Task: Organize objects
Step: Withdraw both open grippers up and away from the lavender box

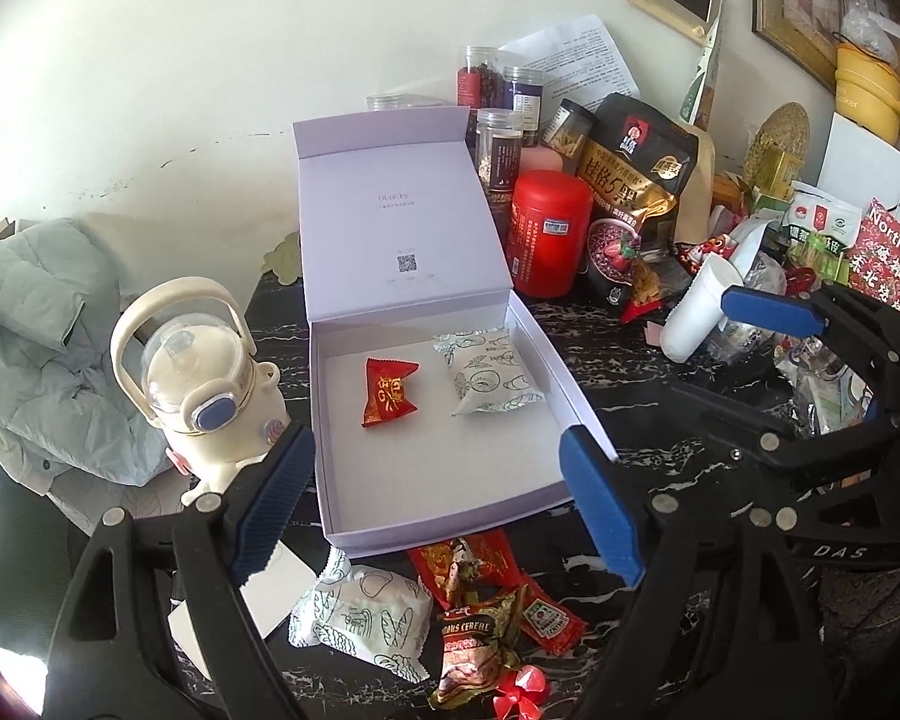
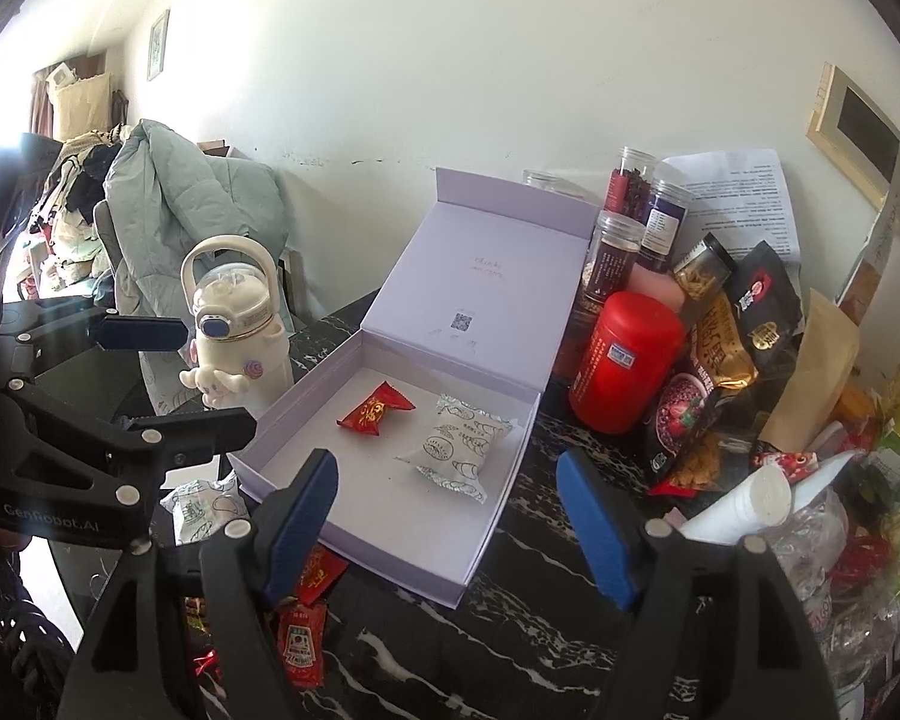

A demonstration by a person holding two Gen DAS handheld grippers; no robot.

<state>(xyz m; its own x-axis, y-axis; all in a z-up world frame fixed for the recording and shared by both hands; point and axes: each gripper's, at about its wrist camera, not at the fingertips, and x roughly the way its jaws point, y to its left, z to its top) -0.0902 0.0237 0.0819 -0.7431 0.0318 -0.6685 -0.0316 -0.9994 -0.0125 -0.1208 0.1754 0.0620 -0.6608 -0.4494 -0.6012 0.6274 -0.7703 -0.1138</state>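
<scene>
Two handheld grippers, alike in build. Left gripper [image 1: 438, 498]: black plastic frame with triangular cut-outs, round silver rivets at the joints, ribbed blue pads on the fingers [image 1: 600, 510]. Right gripper [image 2: 450, 516]: same black frame, same silver rivets, same blue fingers [image 2: 594, 522]. White lettering "DAS" on one black arm, "GenRobot.AI" on another. At the left edge, possibly a dark knitted sleeve, too blurred to confirm.
</scene>
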